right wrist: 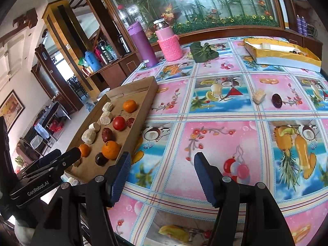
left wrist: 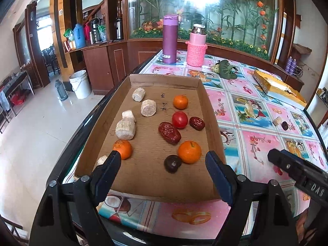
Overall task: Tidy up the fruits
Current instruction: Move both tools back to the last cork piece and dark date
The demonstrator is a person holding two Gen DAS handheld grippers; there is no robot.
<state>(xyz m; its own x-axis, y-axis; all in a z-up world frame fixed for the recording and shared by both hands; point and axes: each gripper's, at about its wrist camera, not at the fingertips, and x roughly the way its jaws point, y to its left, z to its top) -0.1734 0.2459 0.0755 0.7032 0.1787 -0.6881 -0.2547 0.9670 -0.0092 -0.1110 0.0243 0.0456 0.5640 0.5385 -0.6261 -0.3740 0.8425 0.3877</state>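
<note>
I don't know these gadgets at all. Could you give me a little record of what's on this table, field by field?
Surface: table with a fruit-print cloth
Tray: cardboard tray at the left edge
In tray: oranges, tomato, red dates, pale chunks
Loose on cloth: pale chunk, dark date
Far end: purple flask, pink flask, yellow box
Left gripper: open, empty
Right gripper: open, empty

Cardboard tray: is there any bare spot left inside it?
The brown cardboard tray has a bare strip along its near edge, in front of the dark round fruit and the big orange mandarin. The far end, behind the small mandarin, is bare too. The middle is crowded.
</note>
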